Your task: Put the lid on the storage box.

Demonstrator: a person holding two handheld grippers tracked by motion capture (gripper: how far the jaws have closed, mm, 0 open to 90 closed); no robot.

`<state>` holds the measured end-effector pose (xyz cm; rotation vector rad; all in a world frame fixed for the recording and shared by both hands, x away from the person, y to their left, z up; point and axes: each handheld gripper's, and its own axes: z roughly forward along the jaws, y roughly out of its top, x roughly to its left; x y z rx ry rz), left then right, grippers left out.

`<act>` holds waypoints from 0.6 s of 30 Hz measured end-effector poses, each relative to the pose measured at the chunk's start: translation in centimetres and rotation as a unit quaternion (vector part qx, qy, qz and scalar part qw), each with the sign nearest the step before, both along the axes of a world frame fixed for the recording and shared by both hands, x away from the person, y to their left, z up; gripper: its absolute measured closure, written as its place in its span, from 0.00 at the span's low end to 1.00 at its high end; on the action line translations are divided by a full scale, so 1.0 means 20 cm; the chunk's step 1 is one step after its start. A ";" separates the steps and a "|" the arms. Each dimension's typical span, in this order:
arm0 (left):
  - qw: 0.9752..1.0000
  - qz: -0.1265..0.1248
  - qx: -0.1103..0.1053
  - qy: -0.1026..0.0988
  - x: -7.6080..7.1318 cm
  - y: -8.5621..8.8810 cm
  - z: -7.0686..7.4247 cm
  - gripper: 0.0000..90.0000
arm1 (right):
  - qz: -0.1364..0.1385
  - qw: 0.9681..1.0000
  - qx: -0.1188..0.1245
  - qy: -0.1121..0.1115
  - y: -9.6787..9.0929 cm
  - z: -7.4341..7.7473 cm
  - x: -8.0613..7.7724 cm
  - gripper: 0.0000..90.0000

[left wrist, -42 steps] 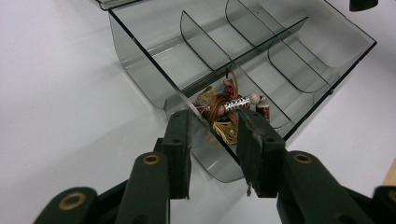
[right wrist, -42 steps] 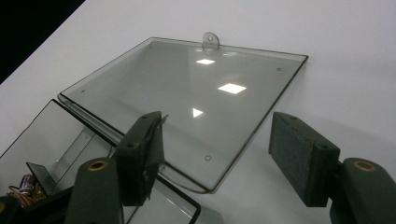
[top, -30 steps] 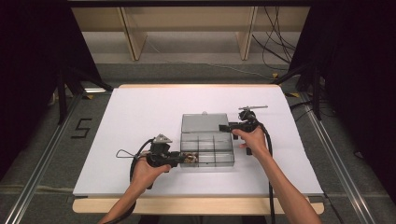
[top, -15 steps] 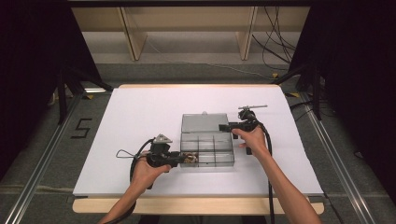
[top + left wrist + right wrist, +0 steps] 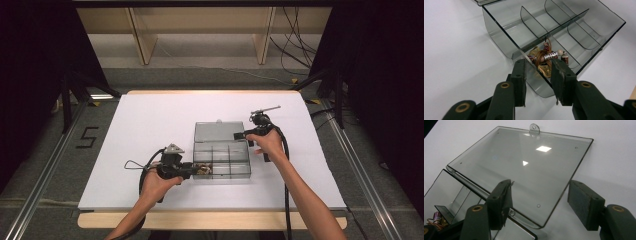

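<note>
Lid closing, bead jewellery stowed in clear divided box (image 5: 221, 161) at table centre.
Right gripper (image 5: 540, 203), jaws parted, straddles lid (image 5: 524, 167) edge at box's 1 o'clock: grip near corner, swing gently. Left gripper (image 5: 537, 80) parted astride box wall at 9 o'clock. Left gripper view reveals the beads (image 5: 546, 58); high view blurs them.

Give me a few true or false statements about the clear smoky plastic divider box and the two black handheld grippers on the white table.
1. The clear smoky plastic divider box has its lid folded open flat on the white table. True.
2. A tangle of brown cord and beads lies in one compartment. True.
3. Every compartment holds beads. False: the others look empty.
4. The left gripper straddles the box wall near the beads. True.
5. The right gripper is clamped shut on the lid. False: its jaws stand apart around the lid's corner.
</note>
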<state>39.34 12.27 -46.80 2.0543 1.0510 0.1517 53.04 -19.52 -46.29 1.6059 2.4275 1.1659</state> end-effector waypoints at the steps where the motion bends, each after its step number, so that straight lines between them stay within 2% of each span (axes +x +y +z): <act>1: 1.000 0.000 0.000 0.000 0.00 0.00 0.00 0.72 | 0.000 1.000 0.000 0.000 0.00 0.00 0.00 0.42; 3: 1.000 0.000 0.000 0.000 0.00 0.00 0.00 0.72 | 0.000 1.000 -0.006 0.005 0.00 0.01 0.00 0.42; 4: 1.000 0.000 0.001 0.000 0.00 0.00 0.00 0.72 | -0.004 1.000 -0.001 0.019 0.01 0.01 0.00 0.42; 5: 1.000 0.000 0.000 0.000 0.00 0.00 0.00 0.72 | 0.001 1.000 -0.006 0.013 0.01 0.01 0.00 0.42; 7: 1.000 0.000 0.000 0.000 0.00 0.00 0.00 0.72 | 0.000 1.000 -0.011 0.017 0.01 0.02 0.01 0.41; 8: 1.000 0.000 0.000 -0.001 0.00 0.00 0.00 0.72 | -0.006 0.999 -0.005 0.034 0.02 0.03 0.01 0.41; 10: 1.000 0.002 0.000 -0.002 0.00 0.00 0.00 0.72 | 0.002 1.000 -0.010 0.026 0.01 0.02 0.03 0.41; 12: 1.000 0.001 0.001 -0.002 0.00 0.00 0.00 0.72 | -0.005 0.999 -0.001 0.042 0.01 0.02 0.02 0.41; 16: 1.000 0.001 0.001 -0.002 0.00 0.00 0.00 0.72 | -0.008 0.999 0.002 0.041 0.01 0.00 0.04 0.41; 17: 1.000 0.001 0.001 -0.002 0.00 0.00 0.00 0.72 | 0.000 0.999 0.001 0.040 0.00 0.00 0.04 0.41; 18: 1.000 0.001 0.001 -0.002 0.00 0.00 0.00 0.72 | -0.008 0.998 0.015 0.064 0.01 0.01 0.04 0.41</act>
